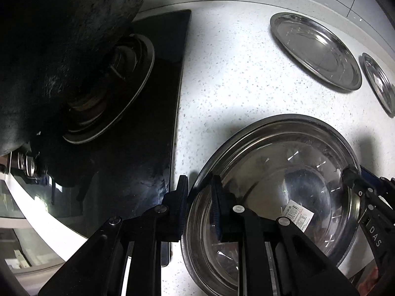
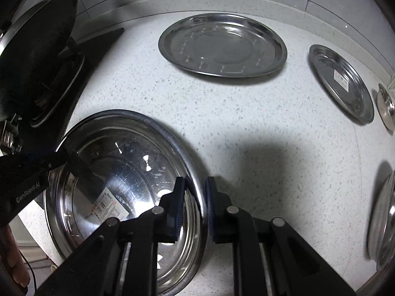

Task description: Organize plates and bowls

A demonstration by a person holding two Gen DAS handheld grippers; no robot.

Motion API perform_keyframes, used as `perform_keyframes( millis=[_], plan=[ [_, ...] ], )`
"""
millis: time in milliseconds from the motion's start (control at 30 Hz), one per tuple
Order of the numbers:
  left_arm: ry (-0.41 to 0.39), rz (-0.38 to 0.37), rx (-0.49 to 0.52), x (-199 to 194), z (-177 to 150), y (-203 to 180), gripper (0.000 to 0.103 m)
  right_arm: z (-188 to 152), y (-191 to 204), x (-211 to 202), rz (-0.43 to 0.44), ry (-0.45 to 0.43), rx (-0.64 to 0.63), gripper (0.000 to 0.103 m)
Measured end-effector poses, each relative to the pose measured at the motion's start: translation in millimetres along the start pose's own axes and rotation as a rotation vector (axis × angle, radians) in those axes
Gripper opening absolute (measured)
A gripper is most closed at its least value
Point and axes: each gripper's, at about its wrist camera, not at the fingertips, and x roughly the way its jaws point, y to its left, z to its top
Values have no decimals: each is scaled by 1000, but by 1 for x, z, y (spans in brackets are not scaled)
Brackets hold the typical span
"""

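Observation:
A large, deep steel plate [image 1: 284,172] with a paper label inside sits low over the white speckled counter [image 1: 234,86], beside the stove. My left gripper [image 1: 200,185] is shut on its left rim, one blue pad inside the plate and one outside. My right gripper [image 2: 195,187] is shut on the opposite rim of the same plate [image 2: 118,172] in the same way. Each view also shows the other gripper at the plate's far rim: the right gripper [image 1: 350,172] and the left gripper [image 2: 71,157].
A wide steel plate [image 2: 222,46] lies at the back of the counter, a smaller labelled plate [image 2: 343,83] to its right, then a small bowl [image 2: 387,106]. Another steel dish [image 2: 382,222] sits at the right edge. A black hob [image 1: 158,123] with a dark wok [image 1: 61,37] borders the left.

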Motion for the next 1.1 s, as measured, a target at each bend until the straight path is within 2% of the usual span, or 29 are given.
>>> perform_keyframes(
  millis=[200,333,433,633,700,733,833,867,900,967,1100],
  plan=[
    [-11,-25,-13,-9,6,5,15,0,-16,-5,30,10,74,22],
    [-81,0,-10,-37,4,7,16,0,-27,-23,43,-7,108,23],
    [-129,-38,-7,-63,12,6,17,2,-36,-45,62,-34,130,23],
    [-179,-159,31,-94,67,-16,33,54,-63,-91,37,-153,174,23],
    [-195,-178,33,-99,89,-27,38,72,-75,-100,30,-179,190,26],
    [-201,-193,28,-101,98,-31,43,83,-83,-103,32,-190,201,32],
    [-217,-210,6,-99,126,-40,62,108,-99,-95,51,-190,226,34],
    [-219,-206,-6,-95,137,-46,65,116,-106,-88,62,-180,237,36],
    [-213,-204,-16,-91,140,-47,66,123,-109,-80,68,-171,243,38],
    [-183,-198,-34,-77,155,-56,66,137,-117,-61,80,-145,260,51],
    [-106,-175,-67,-42,177,-65,67,161,-136,-19,93,-84,263,56]
  ],
)
